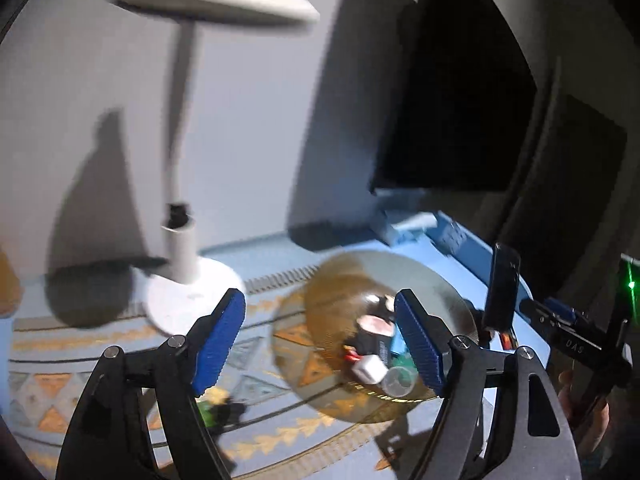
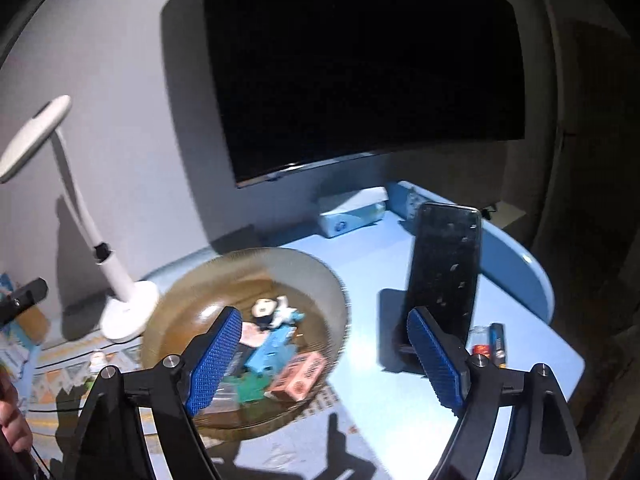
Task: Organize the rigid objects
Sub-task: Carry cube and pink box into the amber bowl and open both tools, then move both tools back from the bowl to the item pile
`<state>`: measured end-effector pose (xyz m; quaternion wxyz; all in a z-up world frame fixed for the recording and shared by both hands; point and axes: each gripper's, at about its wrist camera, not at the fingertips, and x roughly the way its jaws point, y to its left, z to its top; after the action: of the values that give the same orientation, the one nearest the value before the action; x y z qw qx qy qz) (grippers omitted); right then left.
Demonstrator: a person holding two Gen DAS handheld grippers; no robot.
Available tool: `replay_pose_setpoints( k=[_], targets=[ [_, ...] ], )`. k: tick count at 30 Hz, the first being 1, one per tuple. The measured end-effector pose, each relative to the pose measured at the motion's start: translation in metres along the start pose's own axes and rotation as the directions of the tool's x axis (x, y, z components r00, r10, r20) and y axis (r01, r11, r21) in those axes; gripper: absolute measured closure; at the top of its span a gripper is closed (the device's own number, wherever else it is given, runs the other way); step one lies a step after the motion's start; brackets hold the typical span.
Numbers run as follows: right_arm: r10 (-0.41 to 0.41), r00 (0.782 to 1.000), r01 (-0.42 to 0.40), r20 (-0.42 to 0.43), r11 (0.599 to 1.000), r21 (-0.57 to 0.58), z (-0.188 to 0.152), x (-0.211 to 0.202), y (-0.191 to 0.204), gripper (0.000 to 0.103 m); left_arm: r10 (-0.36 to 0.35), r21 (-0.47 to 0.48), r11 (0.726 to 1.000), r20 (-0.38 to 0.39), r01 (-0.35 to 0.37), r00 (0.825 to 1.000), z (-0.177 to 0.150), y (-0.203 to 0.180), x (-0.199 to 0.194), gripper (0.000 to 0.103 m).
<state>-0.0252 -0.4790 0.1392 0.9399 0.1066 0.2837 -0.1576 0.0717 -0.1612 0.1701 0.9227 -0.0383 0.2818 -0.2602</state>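
The round amber glass bowl [image 2: 244, 336] of small rigid objects stood on the blue table [image 2: 400, 392]; the right gripper [image 2: 326, 360], nearer, hung just right of it; the left gripper [image 1: 320, 340] pointed at it; both were wide open and empty.

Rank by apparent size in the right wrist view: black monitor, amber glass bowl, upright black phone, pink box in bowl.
1. black monitor
2. amber glass bowl
3. upright black phone, though it stands nearer the camera
4. pink box
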Motion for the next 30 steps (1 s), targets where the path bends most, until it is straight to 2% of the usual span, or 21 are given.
replay_pose_setpoints(
  k=[4, 6, 14, 19, 23, 30],
  targets=[
    [0.051, 0.999, -0.050, 0.014, 0.998, -0.049, -0.004, -0.012, 0.028, 0.018, 0.071, -0.027, 0.997, 0.062, -0.070, 0.996, -0.001, 0.027, -0.043, 0.020],
    [0.086, 0.996, -0.085, 0.013, 0.994, -0.075, -0.006, -0.018, 0.045, 0.018, 0.113, -0.046, 0.993, 0.087, -0.109, 0.990, -0.002, 0.042, -0.062, 0.020],
    [0.206, 0.978, -0.207, -0.029, 0.960, -0.187, -0.026, -0.029, 0.111, 0.017, 0.189, -0.117, 0.977, 0.088, -0.178, 0.978, -0.019, 0.085, -0.098, 0.019],
    [0.265, 0.957, -0.286, -0.115, 0.921, -0.265, -0.053, -0.019, 0.155, 0.017, 0.203, -0.183, 0.963, 0.019, -0.196, 0.979, -0.045, 0.111, -0.085, 0.019],
    [0.295, 0.930, -0.353, -0.219, 0.884, -0.306, -0.079, 0.001, 0.185, 0.017, 0.193, -0.223, 0.953, -0.068, -0.203, 0.979, -0.070, 0.134, -0.065, 0.019],
    [0.295, 0.879, -0.423, -0.375, 0.844, -0.329, -0.109, 0.048, 0.218, 0.017, 0.143, -0.257, 0.946, -0.220, -0.199, 0.965, -0.094, 0.165, -0.014, 0.019]
  ],
)
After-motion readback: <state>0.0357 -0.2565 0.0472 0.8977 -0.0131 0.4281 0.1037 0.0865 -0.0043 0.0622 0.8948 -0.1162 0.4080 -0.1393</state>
